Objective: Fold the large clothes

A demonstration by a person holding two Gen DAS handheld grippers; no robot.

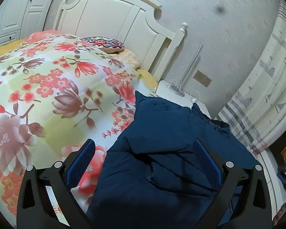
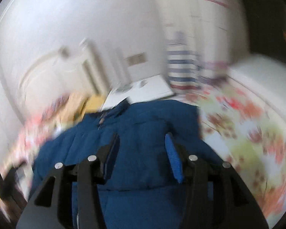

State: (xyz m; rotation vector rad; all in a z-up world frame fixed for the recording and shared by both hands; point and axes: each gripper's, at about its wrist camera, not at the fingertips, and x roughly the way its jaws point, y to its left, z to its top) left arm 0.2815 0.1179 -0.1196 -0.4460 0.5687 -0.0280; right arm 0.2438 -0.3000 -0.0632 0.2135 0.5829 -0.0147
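So on my left tool (image 1: pixel 143 152) the jaws are spread wide, hovering over the navy jacket (image 1: pixel 162 152) with nothing pinched between the blue pads (image 1: pixel 82 164). The jacket is bunched up on the bed, lying on the flowery quilt (image 1: pixel 47 87), near the edge by the white nightstand (image 1: pixel 169 89). Further back there's a patterned pillow (image 1: pixel 106 43) against the cream headboard (image 1: pixel 114 19), and a striped curtain (image 1: pixel 267 95) off to the right.

The right tool (image 2: pixel 142 148) view is super blurry. Its jaws sit partly apart above the same jacket (image 2: pixel 143 126), and I can't see any cloth caught between them. The quilt (image 2: pixel 247 133) shows to the right of the jacket there.
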